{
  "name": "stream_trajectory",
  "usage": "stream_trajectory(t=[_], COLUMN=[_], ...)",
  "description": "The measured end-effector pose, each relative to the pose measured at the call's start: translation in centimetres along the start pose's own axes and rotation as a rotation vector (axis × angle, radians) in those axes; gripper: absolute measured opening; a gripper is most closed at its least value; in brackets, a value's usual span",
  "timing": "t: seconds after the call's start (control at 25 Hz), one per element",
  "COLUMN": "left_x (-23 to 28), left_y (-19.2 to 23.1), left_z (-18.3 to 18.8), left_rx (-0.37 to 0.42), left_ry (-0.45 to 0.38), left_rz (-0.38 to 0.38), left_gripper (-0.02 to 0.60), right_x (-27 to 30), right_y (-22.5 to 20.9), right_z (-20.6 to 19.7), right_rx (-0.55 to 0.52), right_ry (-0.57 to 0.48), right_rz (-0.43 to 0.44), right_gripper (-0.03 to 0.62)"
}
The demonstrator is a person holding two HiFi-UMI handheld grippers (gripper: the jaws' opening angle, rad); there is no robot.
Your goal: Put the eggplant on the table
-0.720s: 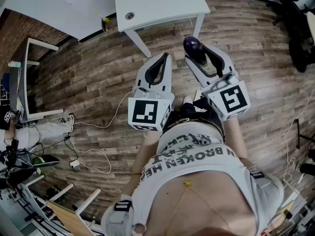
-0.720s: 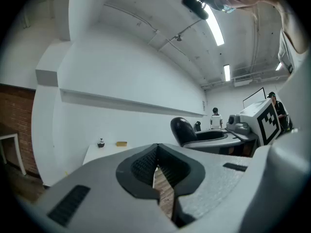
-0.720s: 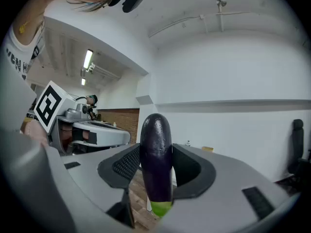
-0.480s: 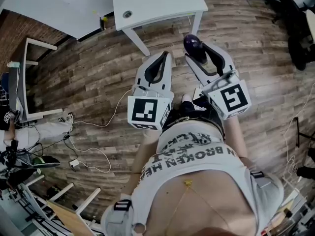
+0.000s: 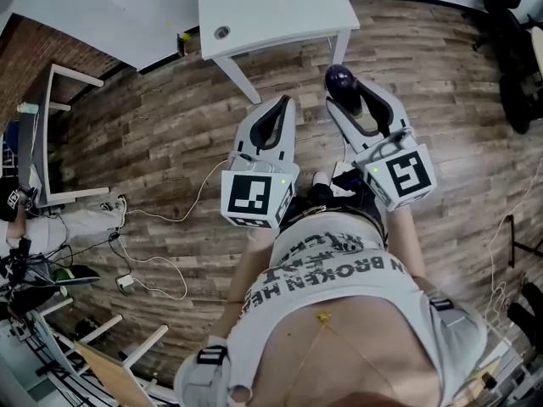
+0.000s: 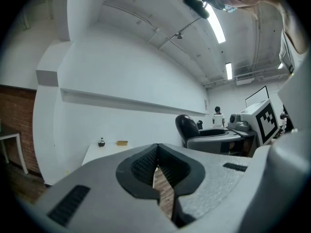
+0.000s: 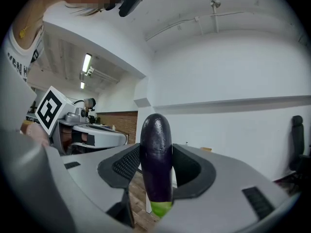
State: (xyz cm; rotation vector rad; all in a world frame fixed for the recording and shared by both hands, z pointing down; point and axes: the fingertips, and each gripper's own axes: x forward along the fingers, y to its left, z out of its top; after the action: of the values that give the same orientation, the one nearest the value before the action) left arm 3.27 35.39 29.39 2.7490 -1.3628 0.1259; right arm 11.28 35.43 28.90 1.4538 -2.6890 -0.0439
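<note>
Your right tongs point(image 5: 349, 87) grip eggplant point(image 7: 156, 159) upright, green stem end down, level above floor point(image 5: 153, 134). Your left tongs point(image 6: 156, 166) pressed together, empty, at 9 o'clock of right. White worktop point(image 5: 271, 7) at 12 o'clock, well apart. Pickup looks done. Left: bring eggplant over worktop, lower, release.

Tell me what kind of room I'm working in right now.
Most likely an office or lab workroom. A plain white table stands on a wood-plank floor, a black office chair sits by the wall, and strip lights run along the ceiling.
</note>
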Motion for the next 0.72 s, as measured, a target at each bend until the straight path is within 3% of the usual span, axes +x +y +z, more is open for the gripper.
stream_trajectory(t=[0.32, 0.72], left_x=[1.1, 2.9], left_y=[0.9, 6.2], left_z=[-1.1, -1.7], left_rx=[-0.032, -0.054], left_ry=[0.017, 0.017], left_rz=[0.053, 0.059], left_gripper=[0.005, 0.005], right_x=[1.9, 7.0], right_y=[-2.0, -1.8], right_z=[-0.9, -1.4], right_rx=[0.024, 0.016], right_ry=[0.008, 0.031], right_rz=[0.033, 0.034], right_gripper=[0.205, 0.206])
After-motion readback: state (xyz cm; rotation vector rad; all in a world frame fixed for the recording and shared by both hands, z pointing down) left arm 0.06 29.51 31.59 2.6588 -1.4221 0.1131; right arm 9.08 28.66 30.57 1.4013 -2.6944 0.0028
